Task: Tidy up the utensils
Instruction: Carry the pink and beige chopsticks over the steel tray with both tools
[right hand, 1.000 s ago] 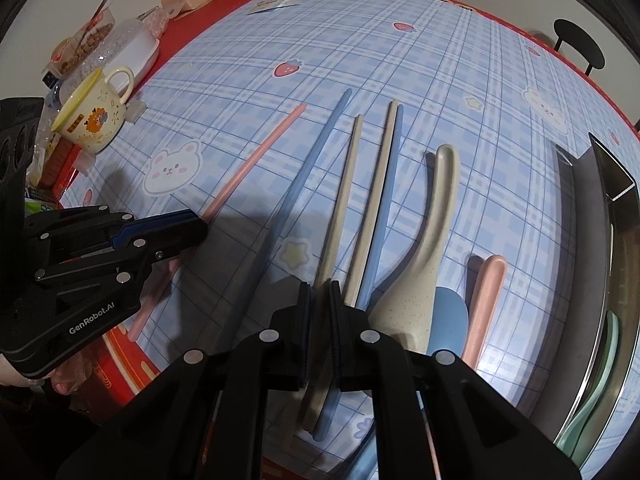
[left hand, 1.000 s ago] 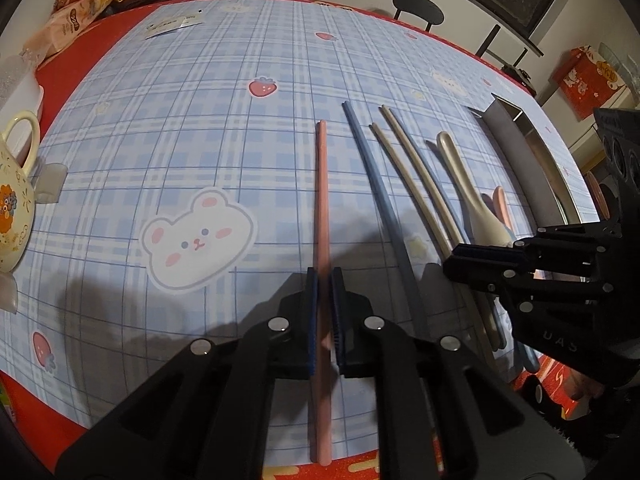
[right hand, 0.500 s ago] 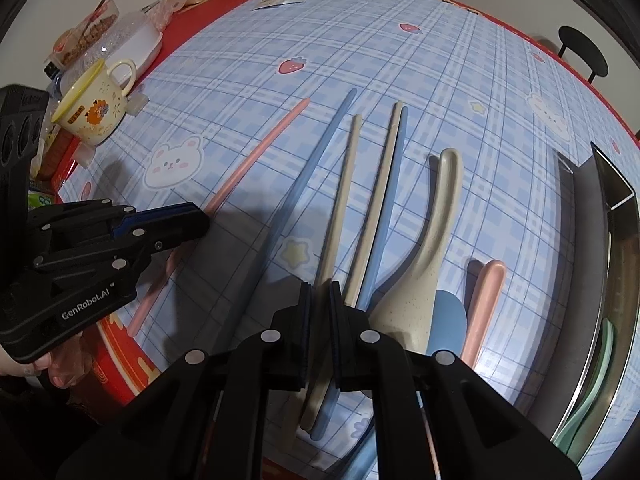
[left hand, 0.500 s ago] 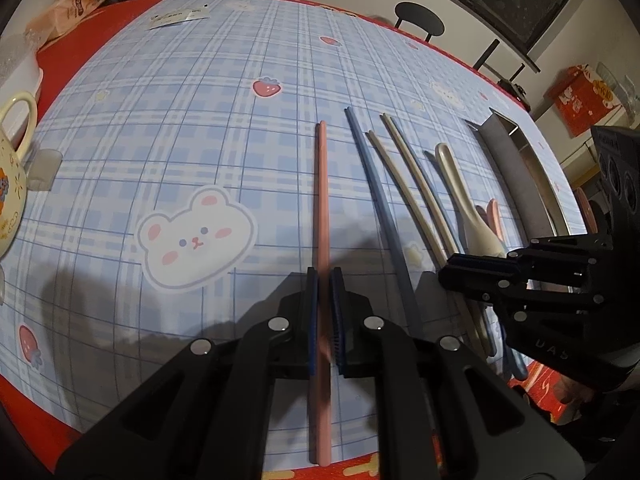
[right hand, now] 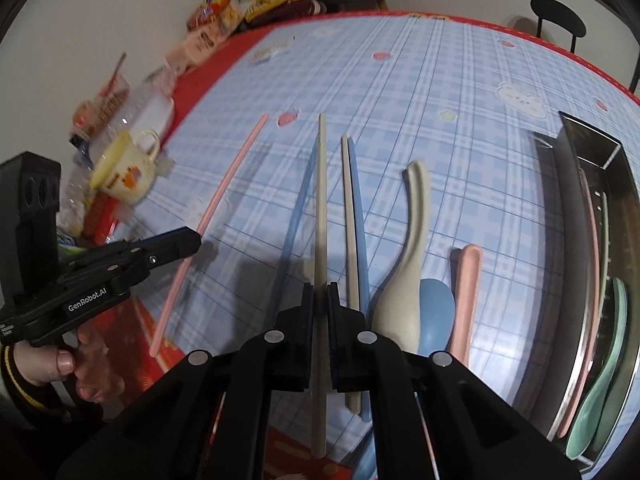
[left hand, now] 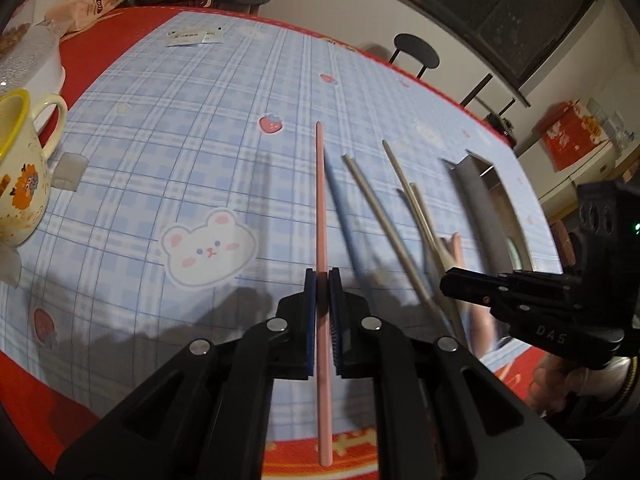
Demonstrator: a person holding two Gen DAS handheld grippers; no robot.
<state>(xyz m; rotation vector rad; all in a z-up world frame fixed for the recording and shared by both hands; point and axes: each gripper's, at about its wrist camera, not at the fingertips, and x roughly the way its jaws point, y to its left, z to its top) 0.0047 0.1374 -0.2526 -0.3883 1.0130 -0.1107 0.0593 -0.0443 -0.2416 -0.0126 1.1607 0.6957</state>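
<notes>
My left gripper (left hand: 322, 276) is shut on a pink chopstick (left hand: 320, 200) and holds it just above the blue checked tablecloth. My right gripper (right hand: 320, 292) is shut on a beige chopstick (right hand: 322, 200), also raised off the cloth. Between the two lies a blue chopstick (right hand: 296, 216) flat on the table. To the right rest another beige chopstick (right hand: 349, 220) and a blue one (right hand: 360, 240) side by side, then a beige spoon (right hand: 412, 240), a blue spoon (right hand: 436, 312) and a pink spoon (right hand: 466, 288). In the right wrist view the left gripper (right hand: 196, 238) shows with its pink chopstick (right hand: 232, 176).
A steel tray (right hand: 560, 168) stands at the right with a green spoon (right hand: 600, 380) and pink utensils in it. A yellow-rimmed mug (left hand: 16, 168) and a white tub (right hand: 148, 116) sit at the left. Snack bags (right hand: 248, 0) lie at the far edge. A black chair (left hand: 416, 52) stands beyond the table.
Both grippers have risen, taking the pink chopstick and the beige chopstick up off the cloth. Both views have tipped up, so more of the far table shows.
</notes>
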